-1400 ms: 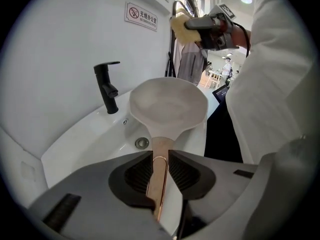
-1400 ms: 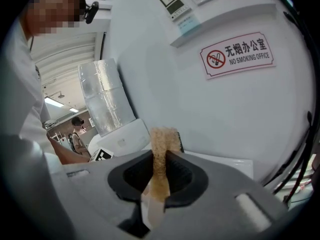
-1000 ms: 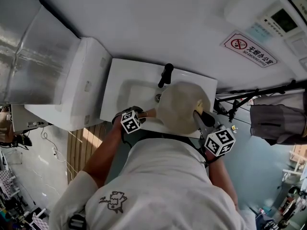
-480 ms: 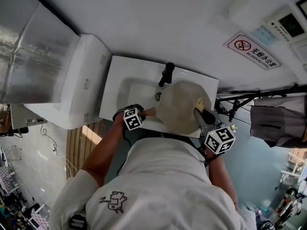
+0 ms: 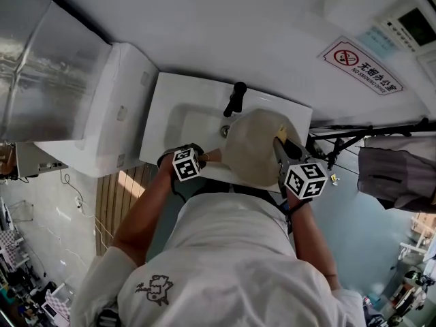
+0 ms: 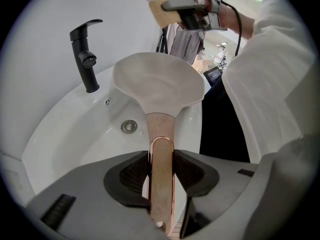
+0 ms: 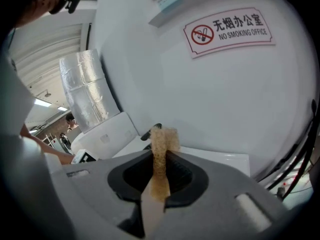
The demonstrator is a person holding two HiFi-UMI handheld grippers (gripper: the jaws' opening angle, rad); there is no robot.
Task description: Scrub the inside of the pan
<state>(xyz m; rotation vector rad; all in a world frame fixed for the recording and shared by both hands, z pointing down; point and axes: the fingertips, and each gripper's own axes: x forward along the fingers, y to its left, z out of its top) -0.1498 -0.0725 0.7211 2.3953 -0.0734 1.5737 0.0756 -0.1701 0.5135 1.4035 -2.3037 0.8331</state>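
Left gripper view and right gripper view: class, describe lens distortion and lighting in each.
Left gripper view: the wide lens bows the sink, corners fall black, the pan is evenly lit and sharp. Right gripper view: same black round frame; the near sponge looks soft, the no-smoking sign reads clearly.

place: office-type work space, wash corner | fixtures: white sink point(image 5: 170, 111) with black faucet point(image 5: 236, 99) | signage: wall sign point(image 5: 361, 65) reading "NO SMOKING OFFICE" | services: foil-wrapped duct point(image 5: 41, 73) beside a white appliance point(image 5: 102, 121), wall control panel point(image 5: 415, 22) | surroundings: black stand legs point(image 5: 368, 133); strip-lit open hall point(image 7: 42, 103) with people behind
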